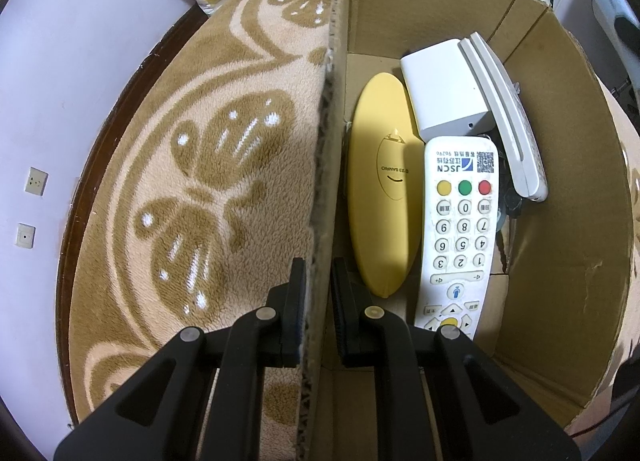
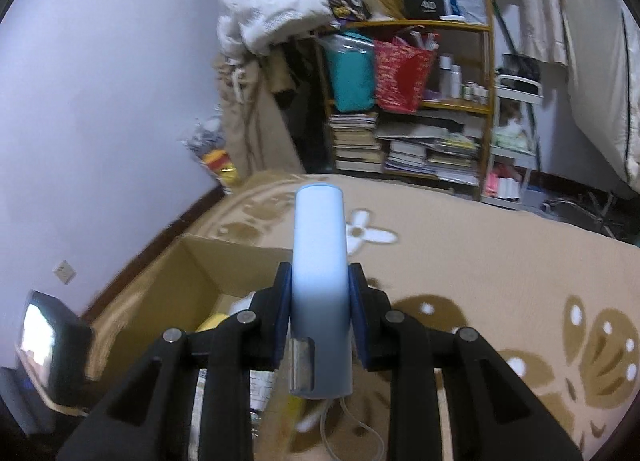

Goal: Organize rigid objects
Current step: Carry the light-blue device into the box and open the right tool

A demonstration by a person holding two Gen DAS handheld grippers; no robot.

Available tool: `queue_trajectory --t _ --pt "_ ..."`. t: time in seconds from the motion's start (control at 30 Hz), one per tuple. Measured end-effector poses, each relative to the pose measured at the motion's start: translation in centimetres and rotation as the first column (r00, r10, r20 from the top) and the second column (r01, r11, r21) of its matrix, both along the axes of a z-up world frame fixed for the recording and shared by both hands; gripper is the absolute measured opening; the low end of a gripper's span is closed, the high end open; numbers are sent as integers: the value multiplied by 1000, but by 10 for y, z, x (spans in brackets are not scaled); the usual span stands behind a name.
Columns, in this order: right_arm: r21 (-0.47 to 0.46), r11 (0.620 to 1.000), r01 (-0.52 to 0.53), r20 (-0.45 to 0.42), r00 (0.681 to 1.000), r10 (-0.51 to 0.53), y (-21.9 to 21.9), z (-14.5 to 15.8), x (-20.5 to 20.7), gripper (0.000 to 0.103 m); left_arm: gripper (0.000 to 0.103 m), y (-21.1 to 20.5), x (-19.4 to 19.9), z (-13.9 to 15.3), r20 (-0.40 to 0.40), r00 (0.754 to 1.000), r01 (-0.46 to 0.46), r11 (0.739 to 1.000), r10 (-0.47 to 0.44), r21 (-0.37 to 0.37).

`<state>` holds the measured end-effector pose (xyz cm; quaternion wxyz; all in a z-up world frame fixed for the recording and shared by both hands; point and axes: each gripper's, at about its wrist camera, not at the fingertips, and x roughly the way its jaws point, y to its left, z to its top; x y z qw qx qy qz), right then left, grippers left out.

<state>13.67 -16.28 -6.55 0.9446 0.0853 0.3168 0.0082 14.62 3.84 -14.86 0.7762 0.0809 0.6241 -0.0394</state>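
**Left tongs pinch the box wall, right tongs carry a pale blue cylinder**

In the left wrist view the left gripper (image 1: 318, 281) is closed on the corrugated side wall of the cardboard box (image 1: 560, 221), one finger outside over the plush carpet (image 1: 200, 165), one inside; the wall edge runs up the centre of the frame and hides part of the box floor. Inside, right of centre, lie a smooth yellow oval case (image 1: 380, 189), a white remote (image 1: 460, 229) with rubbery number keys, its lower end cut off by the gripper body, a white rectangular block (image 1: 444, 89), and a long white handset-like piece (image 1: 508, 121) leaning on the far wall. Something dark beneath that piece is too hidden to identify.

In the right wrist view the right gripper (image 2: 319, 301) squeezes a matte pale blue cylinder (image 2: 319, 261) at centre frame, with a metal clip low on its front. The box (image 2: 192, 277) sits lower left, its contents mostly hidden behind the gripper and blurred. A thin cord near the bottom edge is indistinct.
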Motion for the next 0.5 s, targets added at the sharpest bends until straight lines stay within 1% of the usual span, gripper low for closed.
queue_trajectory --t 0.1,0.2,0.4,0.5 --pt "28 999 -46 1 999 46 16 4 3 29 13 0 0 0 0 1000 0 1000 0 -1" --pt "42 997 -72 -5 997 72 29 1 1 29 13 1 0 0 0 1000 -1 1000 1 -1" --pt "49 993 -112 -37 993 114 47 -13 1 29 13 1 0 0 0 1000 0 1000 0 -1" --pt "56 991 -123 -60 990 126 50 -22 4 29 13 1 0 0 0 1000 -1 1000 1 -1"
